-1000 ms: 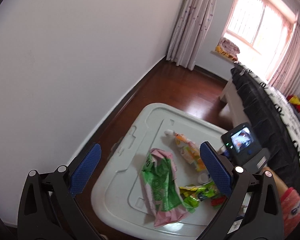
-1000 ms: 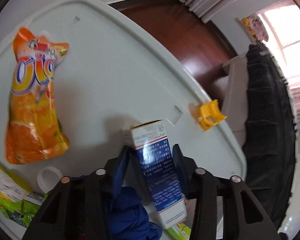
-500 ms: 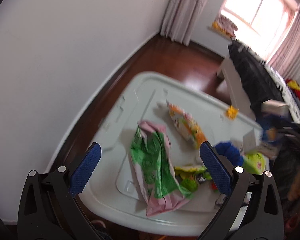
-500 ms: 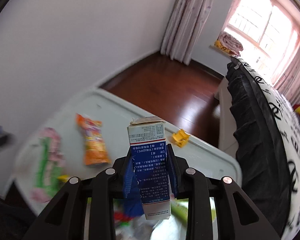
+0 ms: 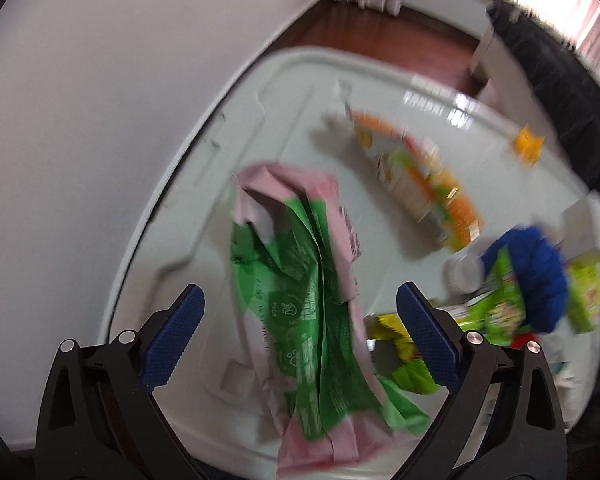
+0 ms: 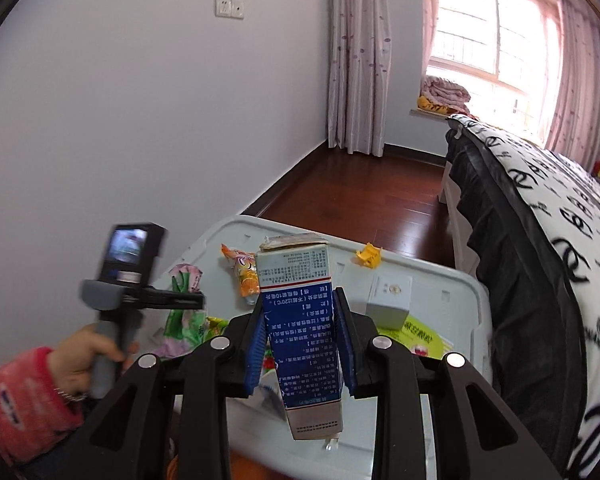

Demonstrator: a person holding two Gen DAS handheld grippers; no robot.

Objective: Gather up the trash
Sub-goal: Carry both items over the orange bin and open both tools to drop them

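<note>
Gripping a blue-and-white carton upright between its pads, the right gripper holds it lifted above the white bin lid. Left gripper jaws wide, just been closing a little, nothing pinched; the pink-green wrapper lies on the lid between them. Orange pouch at 1 o'clock of the wrapper, green packets at 3 o'clock. Bed beside the lid.

The carton bears inverted Chinese print, seemingly "120°C".
</note>
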